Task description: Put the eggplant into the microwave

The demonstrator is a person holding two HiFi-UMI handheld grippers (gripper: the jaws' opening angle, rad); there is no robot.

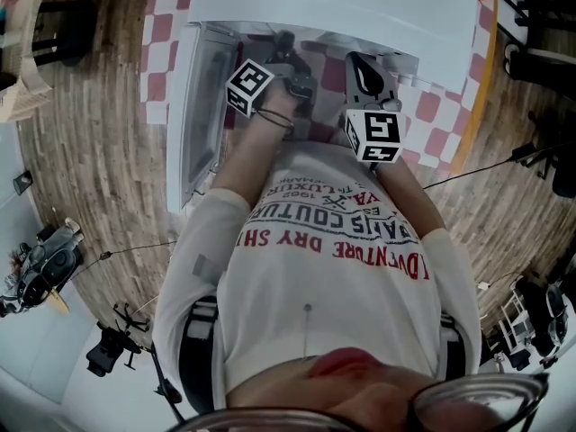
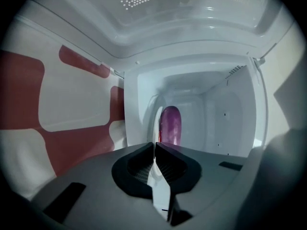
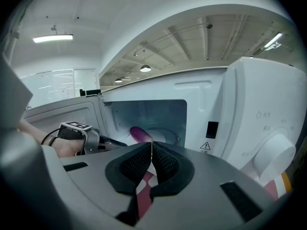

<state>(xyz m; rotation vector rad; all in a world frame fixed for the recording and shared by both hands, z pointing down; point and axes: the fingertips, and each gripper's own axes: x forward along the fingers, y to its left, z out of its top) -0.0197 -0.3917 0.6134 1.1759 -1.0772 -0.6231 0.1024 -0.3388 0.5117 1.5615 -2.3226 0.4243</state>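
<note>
Lying in microwave (image 2: 230, 114), eggplant (image 2: 171, 124) beyond left claw (image 2: 154, 145).

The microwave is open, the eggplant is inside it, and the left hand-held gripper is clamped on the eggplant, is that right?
Not quite. The left hand-held gripper holds nothing: the left gripper view shows its jaws shut together, with the eggplant lying beyond them. The microwave is open and the eggplant is inside it.
</note>
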